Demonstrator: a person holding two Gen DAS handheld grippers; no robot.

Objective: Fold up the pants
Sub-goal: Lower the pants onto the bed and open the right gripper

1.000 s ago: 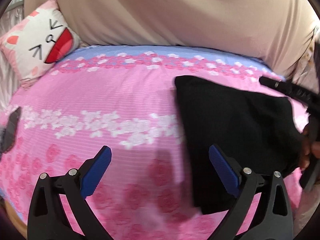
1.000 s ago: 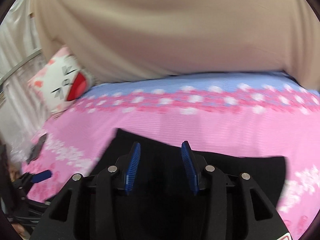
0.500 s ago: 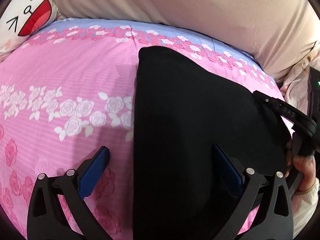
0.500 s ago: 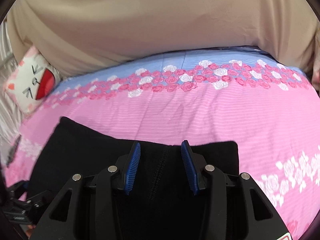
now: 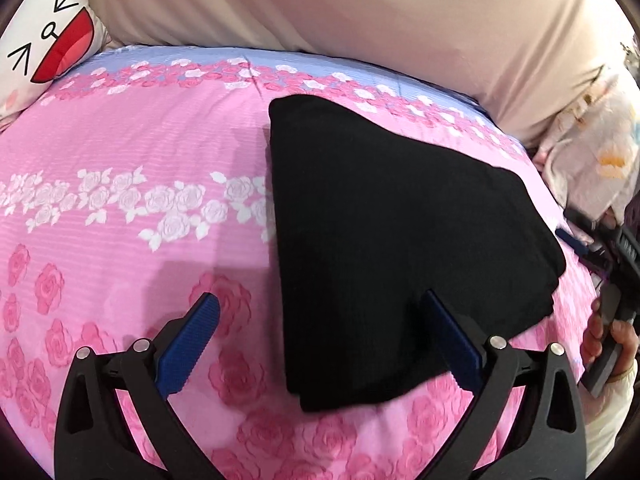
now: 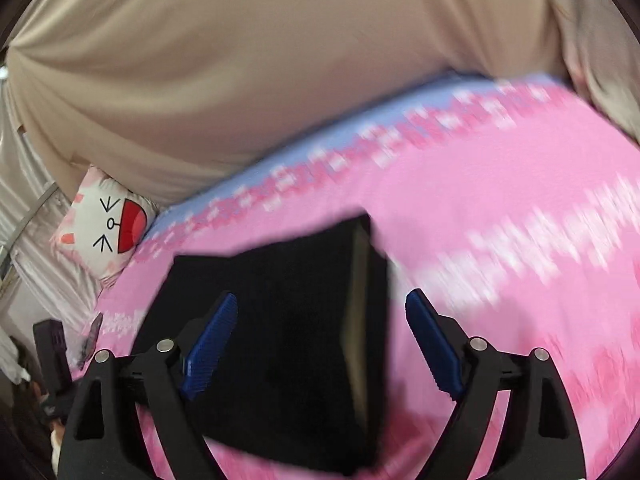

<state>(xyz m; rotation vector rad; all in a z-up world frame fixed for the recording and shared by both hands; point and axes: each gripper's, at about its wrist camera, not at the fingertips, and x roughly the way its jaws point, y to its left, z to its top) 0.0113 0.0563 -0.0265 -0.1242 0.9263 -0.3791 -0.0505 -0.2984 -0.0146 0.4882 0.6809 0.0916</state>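
The black pants (image 5: 384,240) lie folded into a compact stack on the pink floral bedsheet (image 5: 120,200). My left gripper (image 5: 324,344) is open and empty, hovering over the stack's near left edge. In the right wrist view, which is blurred, the folded pants (image 6: 288,320) lie below my right gripper (image 6: 320,352), which is open wide and empty above them. The right gripper also shows at the right edge of the left wrist view (image 5: 612,264), held in a hand.
A white cat-face cushion (image 5: 44,40) sits at the bed's far left corner, also in the right wrist view (image 6: 108,228). A beige curtain (image 5: 360,12) hangs behind the bed. A floral pillow (image 5: 592,160) lies at the right.
My right gripper has opened from nearly shut, let go of the pants and swung away. My left gripper has drawn back slightly; the folded stack now lies flat on the sheet.
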